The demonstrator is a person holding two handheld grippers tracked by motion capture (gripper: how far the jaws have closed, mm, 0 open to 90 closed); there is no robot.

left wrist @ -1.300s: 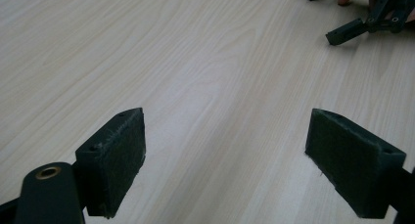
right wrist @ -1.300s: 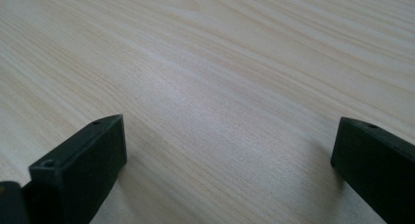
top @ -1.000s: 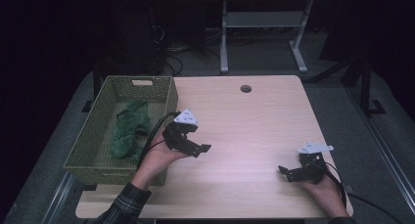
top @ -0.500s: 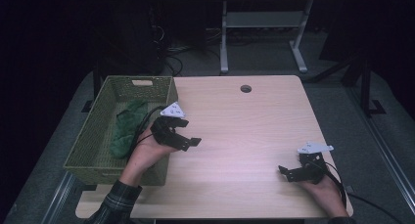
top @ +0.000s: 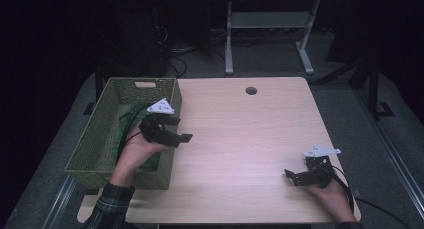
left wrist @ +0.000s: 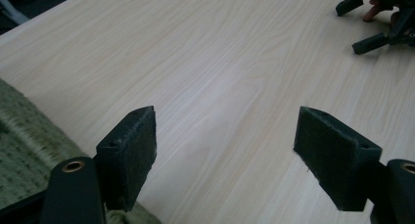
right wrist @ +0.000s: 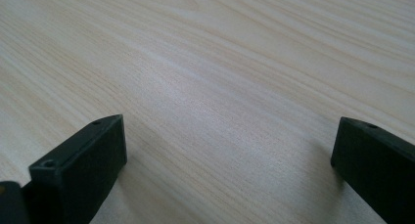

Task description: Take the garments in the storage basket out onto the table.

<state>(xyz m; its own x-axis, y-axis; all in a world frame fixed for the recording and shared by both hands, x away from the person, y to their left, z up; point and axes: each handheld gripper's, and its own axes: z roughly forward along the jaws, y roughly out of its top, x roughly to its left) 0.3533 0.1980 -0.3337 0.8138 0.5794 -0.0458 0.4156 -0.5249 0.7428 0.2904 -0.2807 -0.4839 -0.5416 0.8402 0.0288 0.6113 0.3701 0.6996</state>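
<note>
My left gripper (top: pixel 179 129) hovers above the right rim of a green woven basket (top: pixel 95 144), its jaws pointing right over the table. In the left gripper view the left gripper (left wrist: pixel 225 150) stands open with bare wood between its pads, and the jaws have just been closing a little with nothing between them. A green cloth (top: pixel 116 135) lies inside the basket, partly hidden by my left hand. The right gripper (top: pixel 292 176) rests low at the table's front right, pointing left. In the right gripper view it (right wrist: pixel 230 160) is open over bare wood.
The light wooden table (top: pixel 250 139) has a round cable hole (top: pixel 251 90) near its far edge. The basket's corner (left wrist: pixel 24 136) shows at the lower left of the left gripper view, and the other hand's gripper (left wrist: pixel 377 18) at its top right. A metal frame (top: pixel 270 34) stands behind the table.
My left hand has carried its gripper left and slightly up, from over the table to above the basket's right rim. The right gripper has stayed in place.
</note>
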